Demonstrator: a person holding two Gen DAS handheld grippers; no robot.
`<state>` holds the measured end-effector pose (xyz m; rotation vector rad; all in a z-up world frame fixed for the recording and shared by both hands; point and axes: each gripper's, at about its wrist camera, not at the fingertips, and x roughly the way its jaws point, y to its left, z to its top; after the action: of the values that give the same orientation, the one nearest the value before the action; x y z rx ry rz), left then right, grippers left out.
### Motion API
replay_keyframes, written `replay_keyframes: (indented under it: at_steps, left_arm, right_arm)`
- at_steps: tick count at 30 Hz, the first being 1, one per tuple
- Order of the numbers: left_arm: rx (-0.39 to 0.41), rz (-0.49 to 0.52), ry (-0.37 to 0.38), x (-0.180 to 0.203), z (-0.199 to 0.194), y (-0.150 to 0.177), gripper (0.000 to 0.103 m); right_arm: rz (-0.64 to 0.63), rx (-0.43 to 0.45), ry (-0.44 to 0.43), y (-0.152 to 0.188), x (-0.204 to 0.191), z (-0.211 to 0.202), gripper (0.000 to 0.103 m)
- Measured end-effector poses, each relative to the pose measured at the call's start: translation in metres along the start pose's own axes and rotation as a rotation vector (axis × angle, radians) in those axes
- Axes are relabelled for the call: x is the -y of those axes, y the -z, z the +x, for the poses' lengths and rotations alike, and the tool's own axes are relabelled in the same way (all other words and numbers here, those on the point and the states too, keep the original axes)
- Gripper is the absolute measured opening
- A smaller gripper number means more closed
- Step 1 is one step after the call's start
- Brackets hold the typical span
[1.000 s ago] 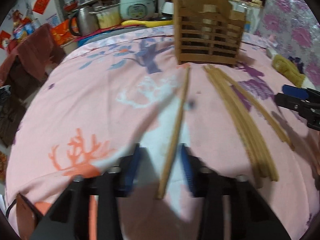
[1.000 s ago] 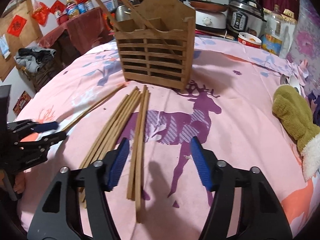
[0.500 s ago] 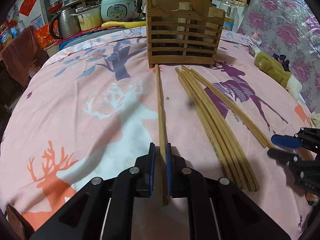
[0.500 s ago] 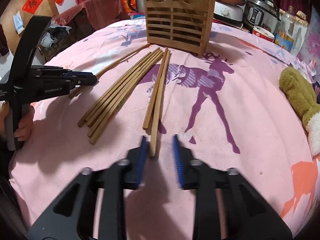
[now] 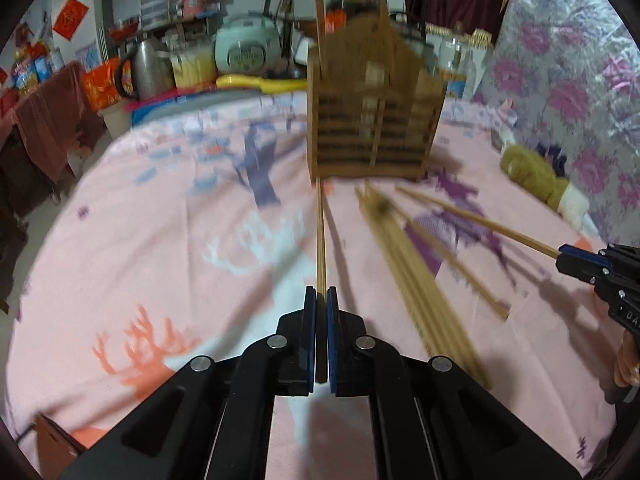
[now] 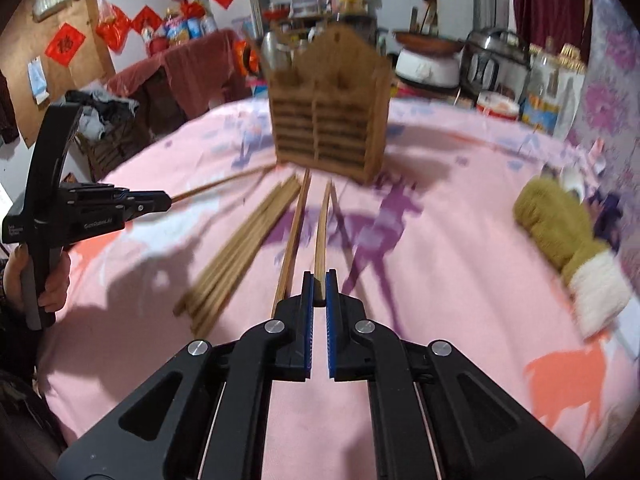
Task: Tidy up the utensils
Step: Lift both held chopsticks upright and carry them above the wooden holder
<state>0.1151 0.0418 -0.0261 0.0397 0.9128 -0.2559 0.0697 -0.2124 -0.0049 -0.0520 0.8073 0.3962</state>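
Observation:
In the left wrist view my left gripper (image 5: 320,294) is shut on one wooden chopstick (image 5: 320,232); its jaws are closing tight on the near end. That stick points at the slatted wooden utensil holder (image 5: 376,120) standing ahead. In the right wrist view my right gripper (image 6: 319,278) is likewise closing onto a single chopstick (image 6: 323,224), pads pressing it, tip raised off the cloth. A second stick (image 6: 294,236) lies just left of it. A bundle of several chopsticks (image 6: 244,248) rests on the pink cloth between both grippers. The holder (image 6: 328,120) stands behind.
A pink tablecloth (image 6: 440,280) with deer prints covers the round table. An olive mitten (image 6: 560,232) lies at the right. Behind the table stand a kettle (image 5: 144,68), rice cookers (image 5: 248,52) and jars. A hand (image 6: 48,280) grips the left tool's handle.
Both grippers have closed, each on one chopstick, and risen with it off the cloth. The right gripper shifted sideways from beside the bundle to the single sticks.

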Motion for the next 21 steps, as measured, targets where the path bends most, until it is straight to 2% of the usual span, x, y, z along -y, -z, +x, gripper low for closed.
replay_keyframes:
  at_steps: [10, 17, 21]
  left_arm:
    - [0.202, -0.006, -0.006, 0.002, -0.064, -0.071, 0.005]
    - [0.283, -0.003, 0.041, 0.013, -0.091, -0.129, 0.005]
    - [0.34, -0.008, 0.04, 0.019, -0.105, -0.159, 0.005]
  right_arm:
    - [0.023, 0.158, -0.02, -0.071, 0.01, -0.037, 0.006]
    - [0.046, 0.225, -0.04, -0.127, 0.013, -0.046, 0.006]
    - [0.041, 0.282, -0.039, -0.157, 0.012, -0.057, 0.007]
